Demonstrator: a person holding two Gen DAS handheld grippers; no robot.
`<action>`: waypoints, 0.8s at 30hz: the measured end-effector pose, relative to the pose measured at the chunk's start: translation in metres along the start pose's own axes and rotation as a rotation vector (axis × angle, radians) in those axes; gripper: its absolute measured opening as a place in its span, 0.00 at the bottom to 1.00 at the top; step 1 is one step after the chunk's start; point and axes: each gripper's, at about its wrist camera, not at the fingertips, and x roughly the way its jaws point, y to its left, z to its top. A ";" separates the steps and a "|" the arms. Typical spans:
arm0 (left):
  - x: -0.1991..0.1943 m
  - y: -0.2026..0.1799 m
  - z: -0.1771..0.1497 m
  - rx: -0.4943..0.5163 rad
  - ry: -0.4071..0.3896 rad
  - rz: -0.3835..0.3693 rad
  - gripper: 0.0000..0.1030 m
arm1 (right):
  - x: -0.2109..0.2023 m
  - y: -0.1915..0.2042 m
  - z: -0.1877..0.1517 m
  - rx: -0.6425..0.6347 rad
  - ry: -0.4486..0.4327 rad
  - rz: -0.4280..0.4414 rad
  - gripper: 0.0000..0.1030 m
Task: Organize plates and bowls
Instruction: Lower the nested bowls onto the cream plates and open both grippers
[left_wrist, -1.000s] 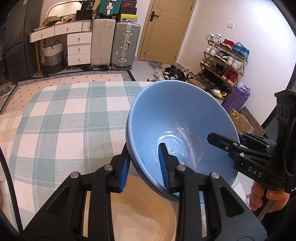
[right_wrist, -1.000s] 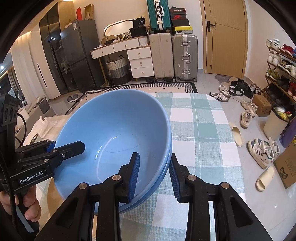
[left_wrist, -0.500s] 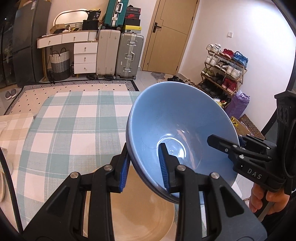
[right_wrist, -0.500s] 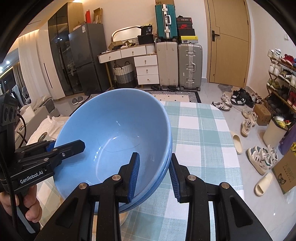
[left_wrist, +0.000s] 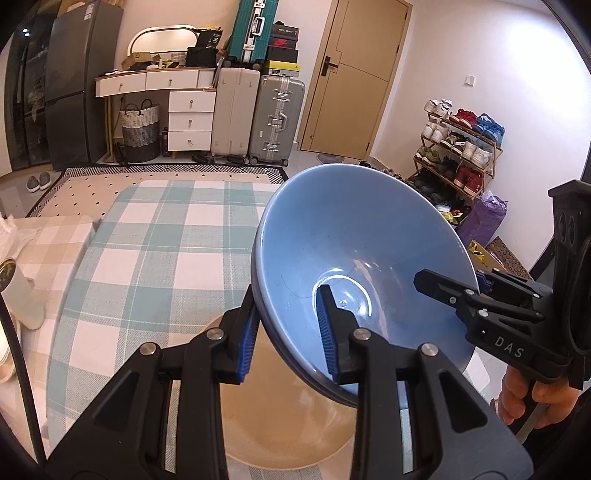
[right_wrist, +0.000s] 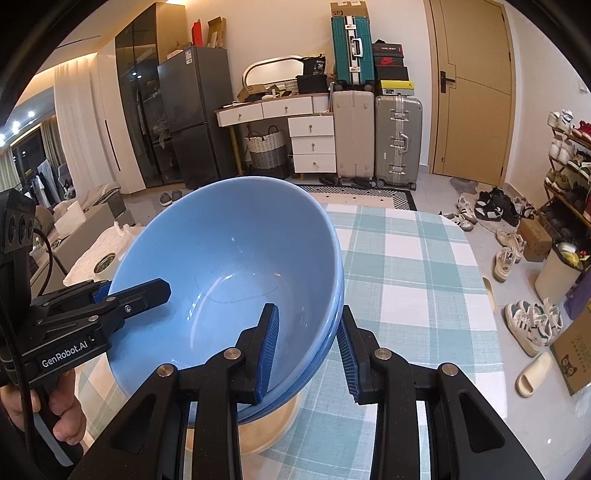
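Two nested blue bowls (left_wrist: 354, 251) are held clear of the desk (left_wrist: 155, 236), which is covered by a green-and-white checked cloth. A double rim is seen at the near edge in the right wrist view, so a stack of two is judged, not a single bowl.

Beige plate (left_wrist: 280, 417) is noted on the desk directly beneath the bowls; no contact between them is seen. A white cup (left_wrist: 22, 299) is seen at the desk's left edge, well apart.

Bowl mouth is tilted, opening toward the cameras and upward; the base is pointed down and away. No long axis is offered by the round form; the axis through mouth and base is leaned, not upright.

Left gripper (left_wrist: 288, 328) is closed narrowly on the rim at one side, one pad inside the wall, one outside. Right gripper (right_wrist: 308, 350) is clamped likewise on the opposite side of the rim, fingers astride both walls. Each handle is gripped by a hand (left_wrist: 532, 398).

Progress, as judged: bowls gathered into one stack, a two-handed carry under way. Placement is not yet done; the plate below may be the intended resting spot, though this cannot be confirmed. No other dishes are visible.
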 end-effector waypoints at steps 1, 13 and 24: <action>-0.001 0.001 -0.001 -0.002 -0.001 0.004 0.26 | 0.001 0.002 -0.001 -0.002 0.000 0.003 0.31; -0.013 0.030 -0.025 -0.033 0.006 0.054 0.26 | 0.022 0.029 -0.015 -0.020 0.028 0.045 0.31; 0.014 0.047 -0.037 -0.045 0.038 0.083 0.26 | 0.047 0.032 -0.026 -0.023 0.058 0.056 0.31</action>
